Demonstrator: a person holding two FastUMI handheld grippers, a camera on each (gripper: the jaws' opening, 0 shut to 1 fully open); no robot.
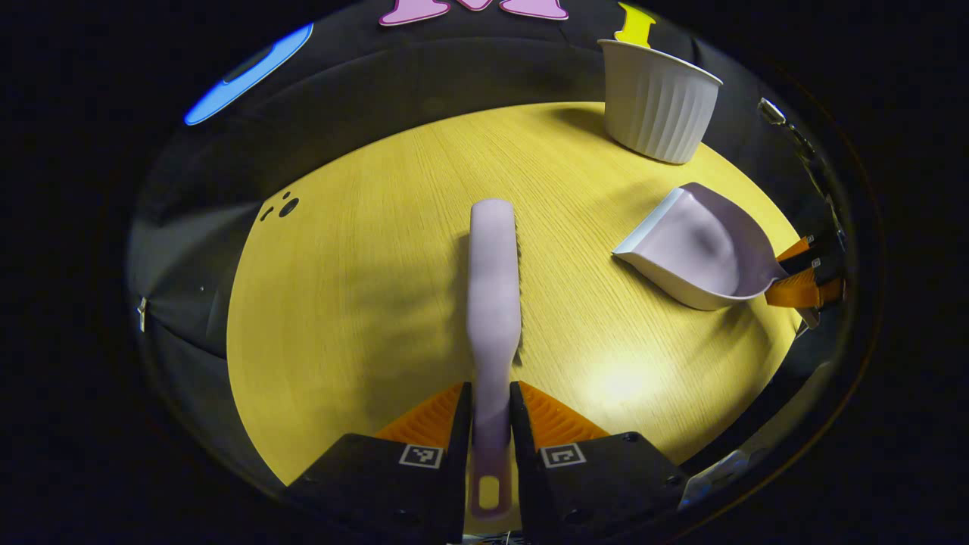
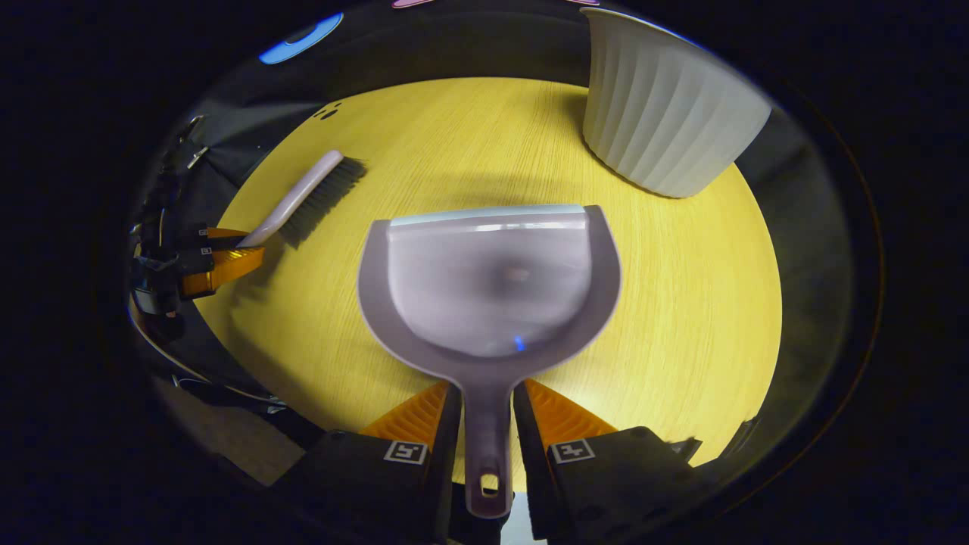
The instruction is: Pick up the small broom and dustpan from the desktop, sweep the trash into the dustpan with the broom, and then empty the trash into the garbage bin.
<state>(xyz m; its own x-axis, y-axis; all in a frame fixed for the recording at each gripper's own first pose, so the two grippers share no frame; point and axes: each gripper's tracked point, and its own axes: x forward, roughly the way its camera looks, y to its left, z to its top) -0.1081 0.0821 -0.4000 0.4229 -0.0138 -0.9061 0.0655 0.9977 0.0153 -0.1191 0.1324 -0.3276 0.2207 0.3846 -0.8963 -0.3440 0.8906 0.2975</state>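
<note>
Left claw (image 1: pixel 490 412): pinching the pale lilac plastic broom (image 1: pixel 493 280), long axis straight ahead. Right claw (image 2: pixel 487 412): pinching the lilac plastic dustpan (image 2: pixel 488 280), mouth forward. White ribbed plastic bin (image 2: pixel 666 113) ahead-right on the yellow wood-grain surface (image 2: pixel 681 303). Trash: apparently in the pan, a faint speck.

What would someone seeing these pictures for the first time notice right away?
Most striking is the pale dustpan, held by its handle between the right gripper fingers above the yellow round table. Next comes the small broom, its handle clamped in the left gripper over the middle of the table. A white ribbed garbage bin stands at the far edge.
</note>
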